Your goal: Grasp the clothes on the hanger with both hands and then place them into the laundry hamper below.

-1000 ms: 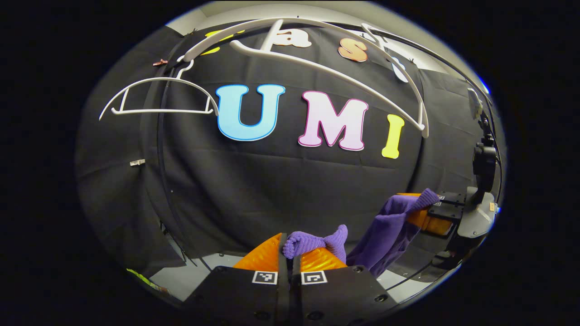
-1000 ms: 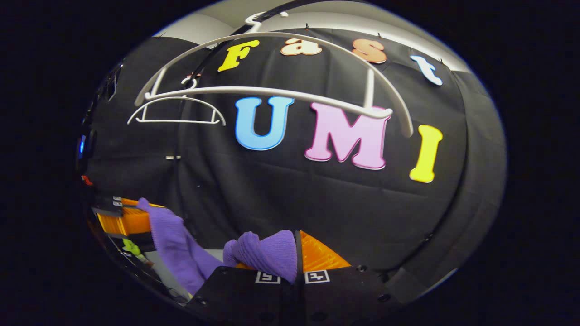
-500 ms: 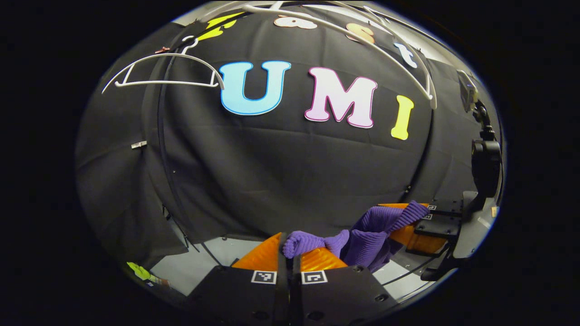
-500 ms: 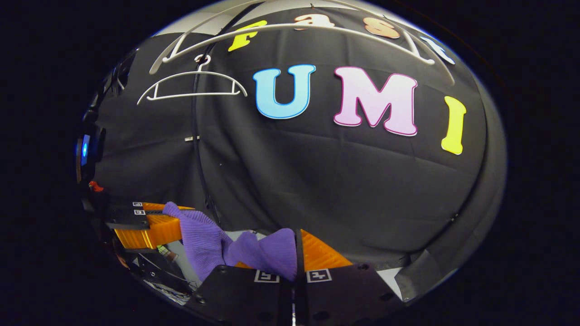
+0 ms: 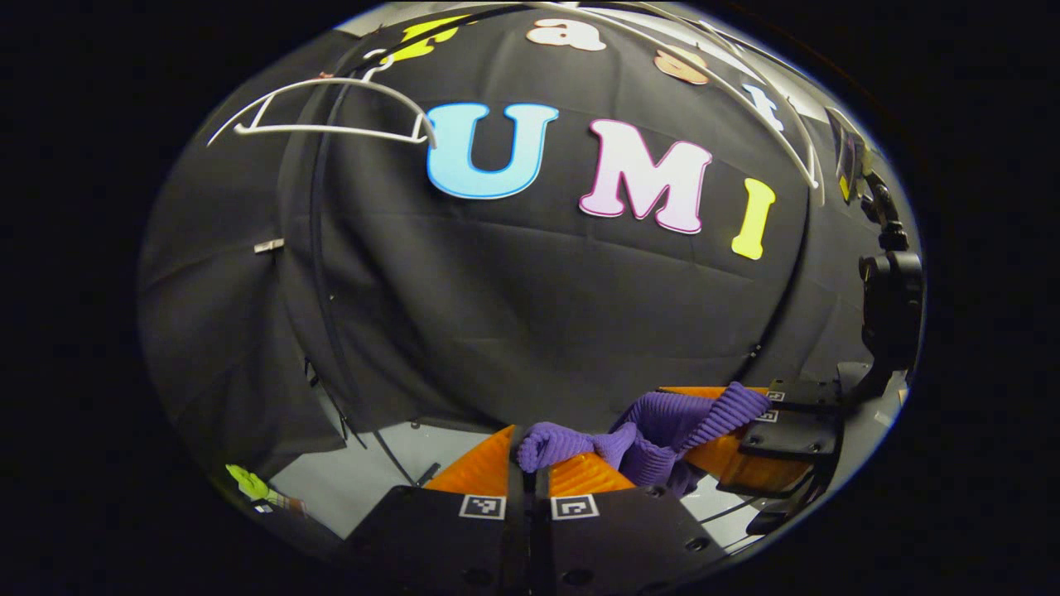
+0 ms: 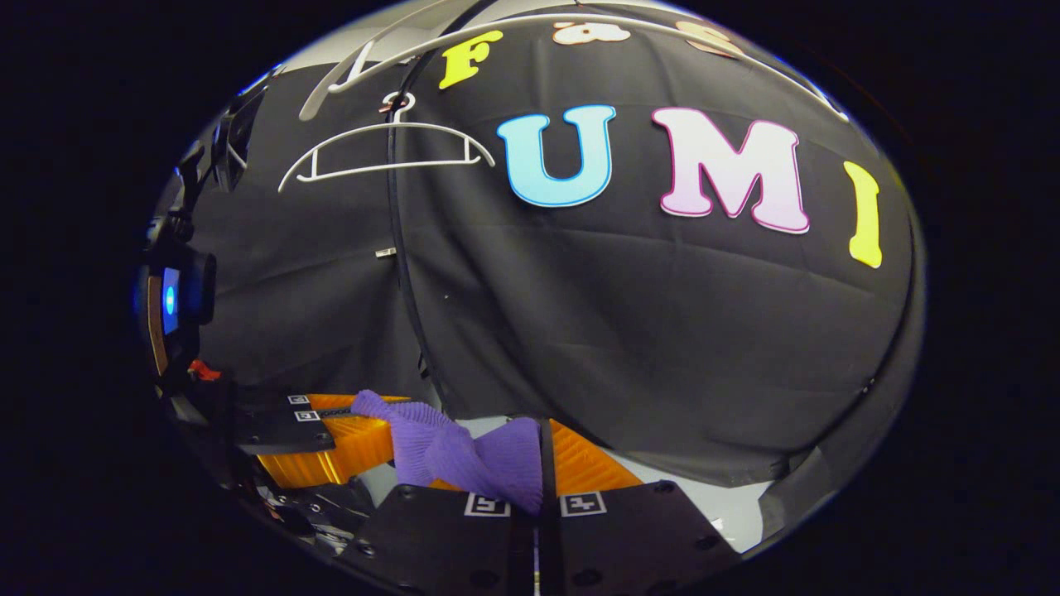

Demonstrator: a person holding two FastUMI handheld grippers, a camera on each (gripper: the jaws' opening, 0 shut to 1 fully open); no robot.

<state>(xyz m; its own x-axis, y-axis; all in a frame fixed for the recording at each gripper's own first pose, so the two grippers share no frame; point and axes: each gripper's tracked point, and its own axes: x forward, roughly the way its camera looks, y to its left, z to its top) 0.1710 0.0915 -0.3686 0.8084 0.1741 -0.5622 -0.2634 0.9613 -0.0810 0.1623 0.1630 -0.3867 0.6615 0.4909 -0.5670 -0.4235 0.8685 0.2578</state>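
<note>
A purple knitted garment (image 5: 662,426) stretches between both grippers. In the left gripper view my left gripper (image 5: 527,463) is shut on a bunched fold of it. The cloth runs right to the other gripper (image 5: 766,430), which clamps its far end. In the right gripper view my right gripper (image 6: 538,468) is shut on a fold of the purple garment (image 6: 464,451), and the left gripper (image 6: 331,434) holds the other end at lower left. White hangers (image 5: 319,116) (image 6: 389,149) hang bare high on the rail. The hamper is out of sight.
A black curved pole (image 5: 319,273) stands in front of the booth wall. A strip of pale floor (image 5: 364,488) lies below, with a small yellow-green object (image 5: 248,482) at lower left. A camera mount (image 5: 890,298) stands at the right edge.
Both grippers have come down with the garment and drawn closer together. The hangers and wall have risen in both views. More floor shows below.
</note>
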